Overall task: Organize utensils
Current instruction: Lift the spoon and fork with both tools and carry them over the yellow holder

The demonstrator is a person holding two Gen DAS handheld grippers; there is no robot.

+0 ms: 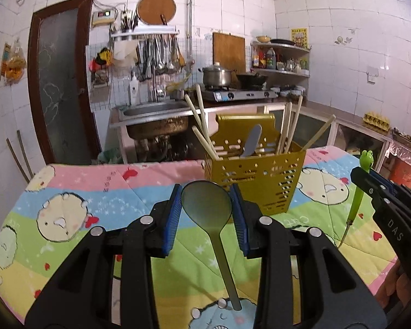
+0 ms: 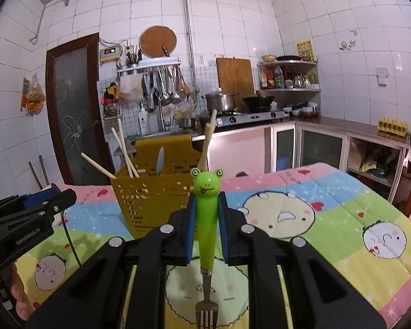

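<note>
My left gripper (image 1: 207,203) is shut on a grey-green rice spoon (image 1: 207,205), bowl up and handle hanging down over the quilt. A yellow perforated utensil caddy (image 1: 256,179) stands just beyond it, holding several chopsticks (image 1: 202,126) and a grey utensil (image 1: 251,141). My right gripper (image 2: 207,213) is shut on a fork with a green frog handle (image 2: 207,205), frog head up, tines (image 2: 206,315) pointing down. The caddy shows left of it in the right wrist view (image 2: 150,192). The right gripper and frog fork show at the right in the left wrist view (image 1: 361,192).
A colourful cartoon quilt (image 1: 82,200) covers the table. Behind are a sink (image 1: 153,115), a stove with a pot (image 1: 216,76), hanging ladles, a corner shelf and a brown door (image 1: 60,82). The left gripper shows at the left edge of the right wrist view (image 2: 27,213).
</note>
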